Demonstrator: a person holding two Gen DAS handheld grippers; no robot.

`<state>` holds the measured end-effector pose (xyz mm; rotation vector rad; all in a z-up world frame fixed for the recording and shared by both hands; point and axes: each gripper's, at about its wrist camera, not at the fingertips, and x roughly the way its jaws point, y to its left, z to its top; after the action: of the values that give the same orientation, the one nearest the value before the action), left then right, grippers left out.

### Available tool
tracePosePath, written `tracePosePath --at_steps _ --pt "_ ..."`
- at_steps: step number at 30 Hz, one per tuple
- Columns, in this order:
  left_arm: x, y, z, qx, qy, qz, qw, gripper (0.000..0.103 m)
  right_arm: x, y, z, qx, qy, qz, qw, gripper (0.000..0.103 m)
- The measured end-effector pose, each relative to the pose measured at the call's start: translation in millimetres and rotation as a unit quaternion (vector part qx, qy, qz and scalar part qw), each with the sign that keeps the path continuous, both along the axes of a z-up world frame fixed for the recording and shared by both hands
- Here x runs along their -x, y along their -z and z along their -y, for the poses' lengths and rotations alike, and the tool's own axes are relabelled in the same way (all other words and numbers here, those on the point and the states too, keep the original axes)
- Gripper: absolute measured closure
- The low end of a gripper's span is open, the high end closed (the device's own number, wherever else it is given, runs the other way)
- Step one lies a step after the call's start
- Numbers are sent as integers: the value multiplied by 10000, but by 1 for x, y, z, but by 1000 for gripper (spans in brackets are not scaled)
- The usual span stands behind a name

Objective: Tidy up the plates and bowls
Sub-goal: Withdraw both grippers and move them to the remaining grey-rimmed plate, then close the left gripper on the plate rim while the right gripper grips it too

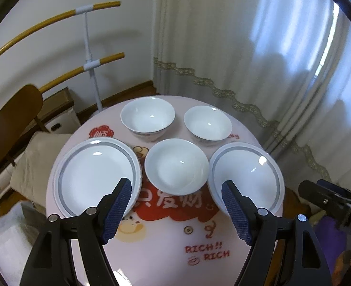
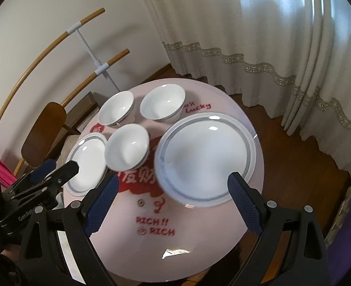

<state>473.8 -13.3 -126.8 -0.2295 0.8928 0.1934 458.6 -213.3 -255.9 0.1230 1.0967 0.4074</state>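
On a small round pink table (image 1: pixel 156 257) stand two white plates with grey rings and three white bowls. The left plate (image 1: pixel 96 174) and right plate (image 1: pixel 249 174) flank the near bowl (image 1: pixel 176 165); two more bowls (image 1: pixel 148 118) (image 1: pixel 207 124) sit behind. My left gripper (image 1: pixel 175 190) hovers open above the table's front, nothing between its blue pads. In the right wrist view my right gripper (image 2: pixel 173 186) is open above the near rim of the right plate (image 2: pixel 205 157), holding nothing. The left plate (image 2: pixel 88 164) and near bowl (image 2: pixel 126 146) show to its left.
A wooden chair (image 1: pixel 13 116) and a cushion stand left of the table, with a white rack with bamboo rails (image 1: pixel 89 54) behind. Curtains (image 1: pixel 247 47) hang at the back and right. Wooden floor (image 2: pixel 294 157) surrounds the table. Red print covers the tabletop.
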Motion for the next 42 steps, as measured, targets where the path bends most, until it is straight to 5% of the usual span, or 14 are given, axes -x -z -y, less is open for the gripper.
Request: tracePosePath --at_steps 6,15,24,31,34,42 --pt "-32 27 36 124 -862 -195 9960 29 -54 34 26 36 -685 -239 9974 9" --pt "-54 91 82 480 -2020 -741 9754 29 -110 99 70 154 -1484 -871 9850 9" --pt "-83 139 93 799 -2308 -920 9653 29 -138 141 76 -85 -1626 -1155 9799 9" --pt "-96 156 95 928 -2206 -895 9668 32 -154 156 71 -306 -1764 -1229 9761 37" --pt "-99 165 93 967 -2179 -908 9669 45 -156 161 69 -374 -1818 -1279 9743 52" --pt "-100 172 91 932 -2150 -780 9690 56 -158 172 66 -607 -1928 -1390 9694 72"
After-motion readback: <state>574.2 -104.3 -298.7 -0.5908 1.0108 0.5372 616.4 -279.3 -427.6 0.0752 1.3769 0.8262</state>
